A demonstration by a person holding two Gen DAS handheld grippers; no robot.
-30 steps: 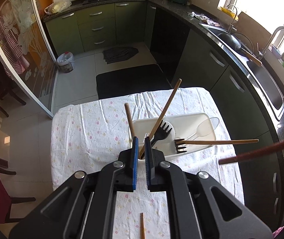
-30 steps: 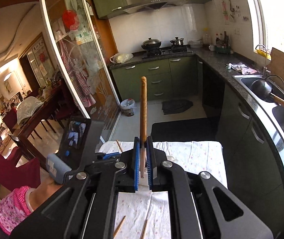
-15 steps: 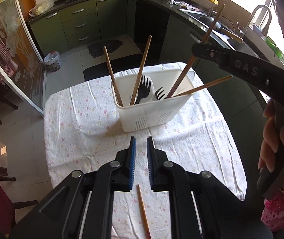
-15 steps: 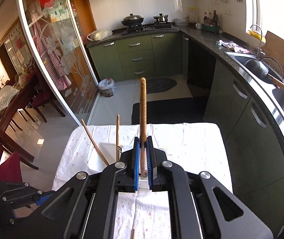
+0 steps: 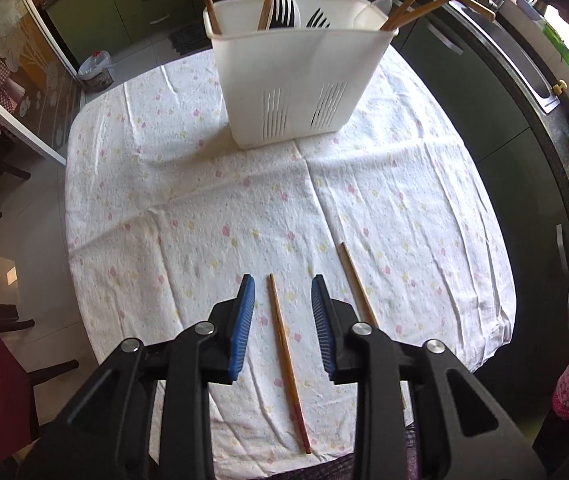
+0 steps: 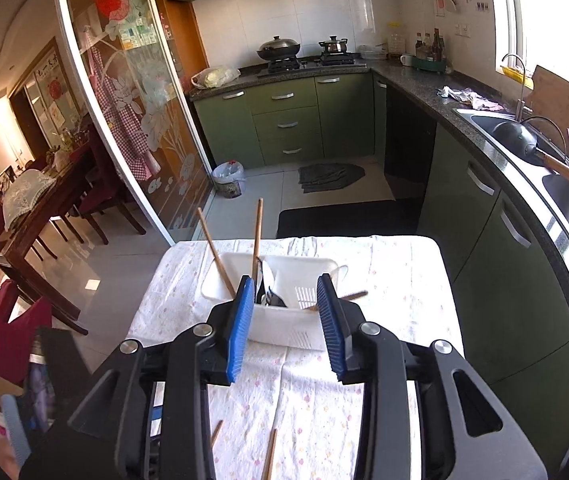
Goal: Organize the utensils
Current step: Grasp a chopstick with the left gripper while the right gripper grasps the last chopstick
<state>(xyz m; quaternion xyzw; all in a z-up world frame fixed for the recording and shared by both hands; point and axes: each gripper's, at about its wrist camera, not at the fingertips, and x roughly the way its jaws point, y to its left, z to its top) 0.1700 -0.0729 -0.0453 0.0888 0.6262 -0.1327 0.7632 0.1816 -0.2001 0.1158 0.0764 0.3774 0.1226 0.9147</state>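
A white utensil caddy [image 5: 296, 76] stands on the table's far half, holding black forks [image 5: 284, 10], a white spoon and several wooden chopsticks. My left gripper [image 5: 282, 284] is open low over the near table, its fingers either side of a loose chopstick [image 5: 286, 356]. A second loose chopstick [image 5: 356, 284] lies just right of it. My right gripper [image 6: 286, 286] is open and empty above the caddy [image 6: 284, 320]. Both loose chopsticks [image 6: 270, 454] show below it.
The table carries a white flowered cloth [image 5: 188, 208]. Green kitchen cabinets [image 6: 284, 116] and a sink counter [image 6: 524, 148] run along the right. A glass sliding door [image 6: 140, 112] and dining chairs stand at the left.
My right gripper has opened and let go of the chopstick, which now stands in the caddy. My left gripper has opened and dropped toward the near chopstick.
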